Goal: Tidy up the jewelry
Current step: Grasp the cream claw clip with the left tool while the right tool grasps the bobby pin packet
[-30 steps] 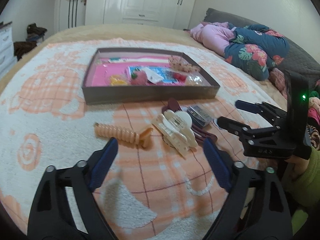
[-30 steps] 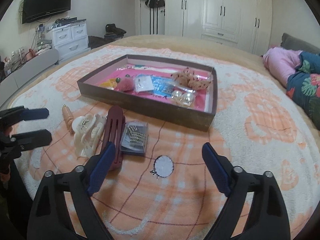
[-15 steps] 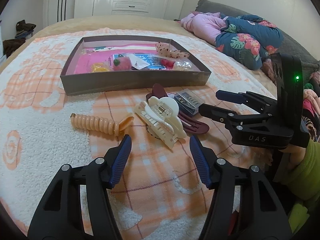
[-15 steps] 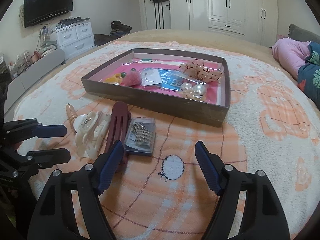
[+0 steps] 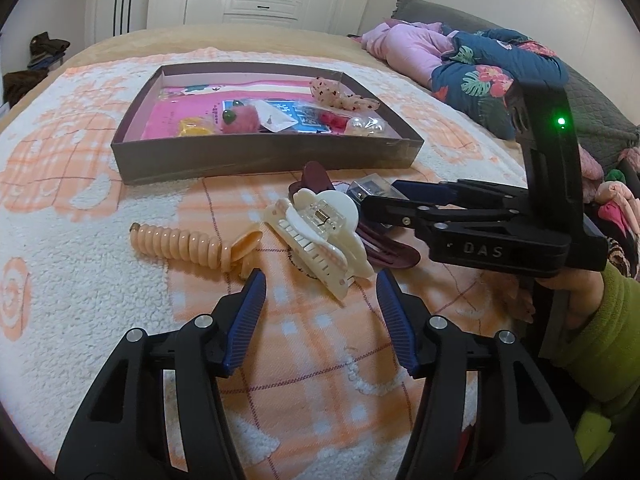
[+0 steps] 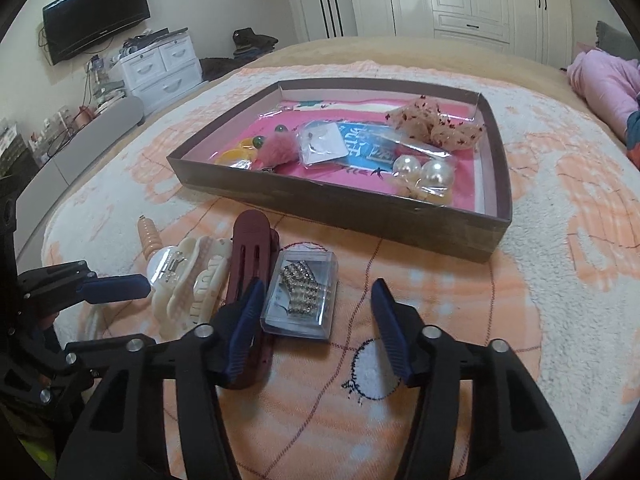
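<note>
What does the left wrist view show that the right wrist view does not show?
Only the left wrist view shows the person's hand in a green sleeve and the whole peach spiral hair tie. Only the right wrist view shows the television, the white drawers, and the clear case of sparkly pieces in full. Both show the brown tray, the cream claw clip, the maroon clip, and both claws open, holding nothing.

Home bedroom: bed (image 6: 560,240), wardrobe (image 6: 472,0), television (image 6: 96,12).
</note>
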Available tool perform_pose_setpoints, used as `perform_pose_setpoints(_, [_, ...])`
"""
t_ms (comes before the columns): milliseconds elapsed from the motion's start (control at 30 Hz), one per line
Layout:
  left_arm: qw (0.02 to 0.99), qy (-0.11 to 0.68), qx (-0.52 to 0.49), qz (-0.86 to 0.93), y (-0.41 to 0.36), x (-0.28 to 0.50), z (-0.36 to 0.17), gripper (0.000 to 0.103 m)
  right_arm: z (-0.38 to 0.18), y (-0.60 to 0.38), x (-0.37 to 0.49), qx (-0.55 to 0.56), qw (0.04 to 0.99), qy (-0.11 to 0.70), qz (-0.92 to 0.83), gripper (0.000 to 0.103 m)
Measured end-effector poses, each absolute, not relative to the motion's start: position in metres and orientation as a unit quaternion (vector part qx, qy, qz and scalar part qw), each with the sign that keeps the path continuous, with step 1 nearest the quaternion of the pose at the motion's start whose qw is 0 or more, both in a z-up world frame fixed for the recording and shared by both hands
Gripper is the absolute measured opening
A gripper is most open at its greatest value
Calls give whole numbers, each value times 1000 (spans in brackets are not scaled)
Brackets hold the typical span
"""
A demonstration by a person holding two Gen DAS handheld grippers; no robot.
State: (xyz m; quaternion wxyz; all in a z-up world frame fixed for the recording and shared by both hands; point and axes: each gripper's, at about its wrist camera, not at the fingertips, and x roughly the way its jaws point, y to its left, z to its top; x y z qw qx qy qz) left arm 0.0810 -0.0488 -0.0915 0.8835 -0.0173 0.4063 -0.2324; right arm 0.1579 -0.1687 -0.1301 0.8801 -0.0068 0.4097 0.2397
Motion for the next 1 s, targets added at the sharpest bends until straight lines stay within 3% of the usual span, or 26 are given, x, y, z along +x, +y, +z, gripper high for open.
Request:
perform_pose_setpoints(233, [879, 413, -27, -238, -54, 87, -95, 49, -133, -167, 159, -4, 875, 413, 253, 43])
perform_pose_setpoints(367, [875, 418, -40, -240, -56, 94, -97, 49, -133, -169, 162, -7, 874, 414, 256, 31])
perform_pose_setpoints(667, [875, 422, -52, -233, -63, 109, -99, 48, -131, -182, 161, -2, 883, 403, 239, 31])
perform_pose_setpoints(1000, [878, 420, -67, -219, -55, 121, -98, 23, -126, -198, 158, 18, 893, 393, 218, 31])
